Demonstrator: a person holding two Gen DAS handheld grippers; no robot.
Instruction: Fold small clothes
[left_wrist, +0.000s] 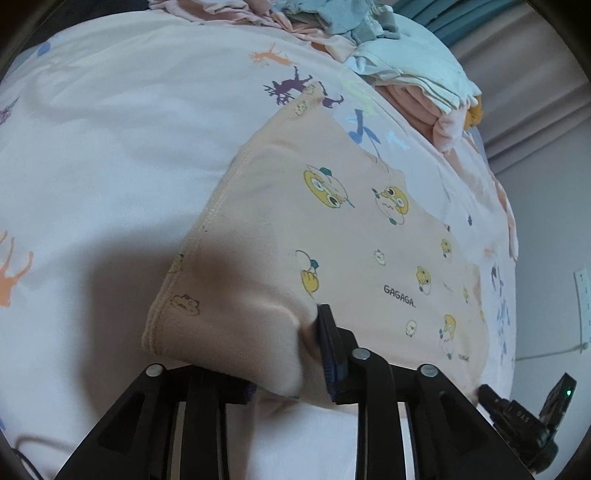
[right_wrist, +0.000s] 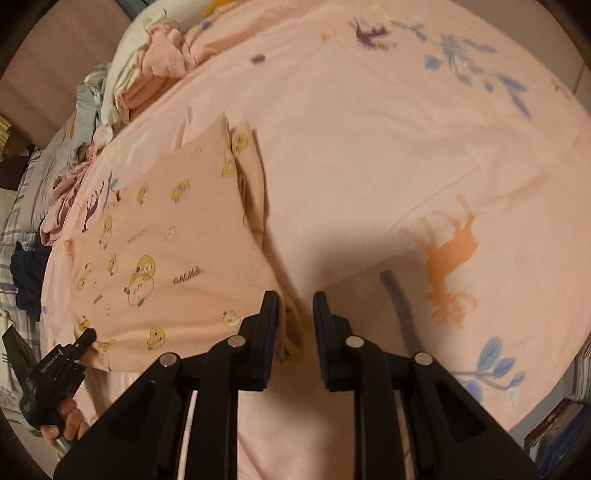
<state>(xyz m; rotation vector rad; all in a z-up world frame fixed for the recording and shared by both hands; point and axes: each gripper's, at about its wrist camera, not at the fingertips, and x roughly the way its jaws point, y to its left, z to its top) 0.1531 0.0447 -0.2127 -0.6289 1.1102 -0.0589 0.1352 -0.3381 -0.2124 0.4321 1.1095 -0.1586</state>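
Right wrist view shows the right tool (right_wrist: 295, 325) released: its jaws stand apart with the garment's (right_wrist: 162, 229) folded corner at the gap, touching only the left pad. In the left wrist view the left tool (left_wrist: 284, 354) has the garment's near corner bunched between its jaws; whether they pinch it cannot be told. The peach printed garment lies flat on the bed (right_wrist: 388, 147), apparently laid down after a fold. Beyond its right edge the bed offers wide bare room. A clothes pile (left_wrist: 406, 74) crowds the bed's far corner.
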